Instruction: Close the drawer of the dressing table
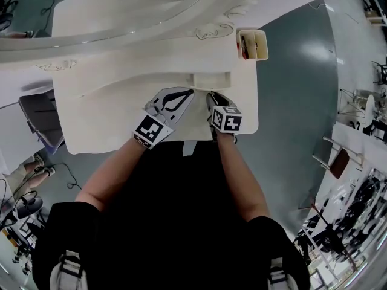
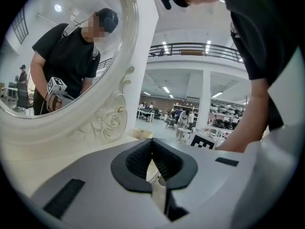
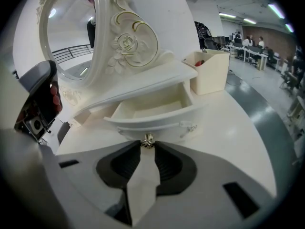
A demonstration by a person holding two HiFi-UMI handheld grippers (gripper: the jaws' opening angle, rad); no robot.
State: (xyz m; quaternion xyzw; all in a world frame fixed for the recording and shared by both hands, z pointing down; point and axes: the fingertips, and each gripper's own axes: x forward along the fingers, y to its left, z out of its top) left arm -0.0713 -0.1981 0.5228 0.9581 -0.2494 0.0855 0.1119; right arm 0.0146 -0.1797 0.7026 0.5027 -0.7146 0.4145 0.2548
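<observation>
A small cream drawer (image 1: 211, 79) (image 3: 157, 109) stands pulled out from the dressing table's (image 1: 109, 125) raised shelf, and its inside looks empty. A brass knob (image 3: 148, 140) sits on the middle of its curved front. My right gripper (image 1: 211, 95) (image 3: 148, 144) points down at that front, its tips shut on the knob. My left gripper (image 1: 189, 92) (image 2: 152, 142) hovers just left of the drawer over the tabletop. It is shut with nothing in it and points toward the mirror frame.
An ornate oval mirror (image 1: 121, 17) (image 2: 62, 56) rises behind the shelf. A beige box (image 1: 252, 44) (image 3: 209, 70) with red items stands at the table's back right corner. A dark chair (image 1: 39, 119) stands off the table's left side. Grey floor lies to the right.
</observation>
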